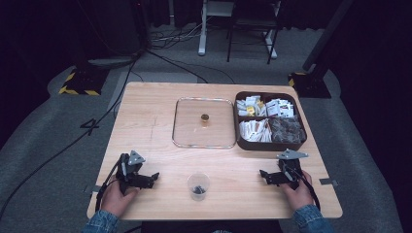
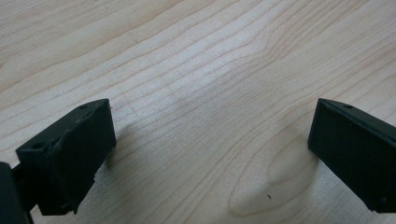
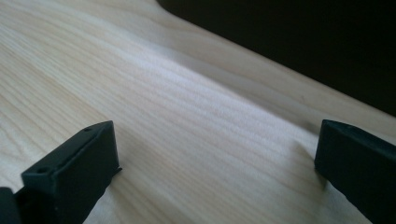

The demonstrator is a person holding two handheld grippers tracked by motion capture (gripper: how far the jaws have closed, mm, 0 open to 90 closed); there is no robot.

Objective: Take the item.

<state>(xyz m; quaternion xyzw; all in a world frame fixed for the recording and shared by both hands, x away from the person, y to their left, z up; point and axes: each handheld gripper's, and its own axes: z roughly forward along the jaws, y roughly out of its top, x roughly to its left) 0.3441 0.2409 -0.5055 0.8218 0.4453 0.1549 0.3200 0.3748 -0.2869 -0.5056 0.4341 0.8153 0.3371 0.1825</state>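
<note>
Both grippers resting low on the wooden table [image 1: 155,121], near its front edge, a hand behind each. Left gripper [image 1: 154,176] at front left, jaws spread wide, pointing right toward the cup [image 1: 198,186]. In the left gripper view, the same gripper [image 2: 212,144] gaping over bare wood grain, nothing between the jaws. Right gripper [image 1: 263,174] at front right, jaws pointing left toward the cup, likewise spread. In the right gripper view, that gripper [image 3: 215,158] wide open over plain wood, nothing held, a dark wall of the box [image 3: 299,42] rising beyond.

Cup: clear plastic, upright, near the front edge, between the two grippers and apart from both. Something small and dark at its bottom; too small to tell what.

Farther back, at table centre, a clear square lid [image 1: 204,123] lying flat, with a small brass-coloured knob [image 1: 205,117] at its middle. Just right of the lid, touching or nearly so, a dark brown box [image 1: 270,144] split into four compartments: white packets in the two rear ones and the front left one, dark packets in the front right one. Right gripper just in front of the box, close to its front wall.

Denim sleeves at the bottom edge on both sides. Grey carpet and black cables around the table.
</note>
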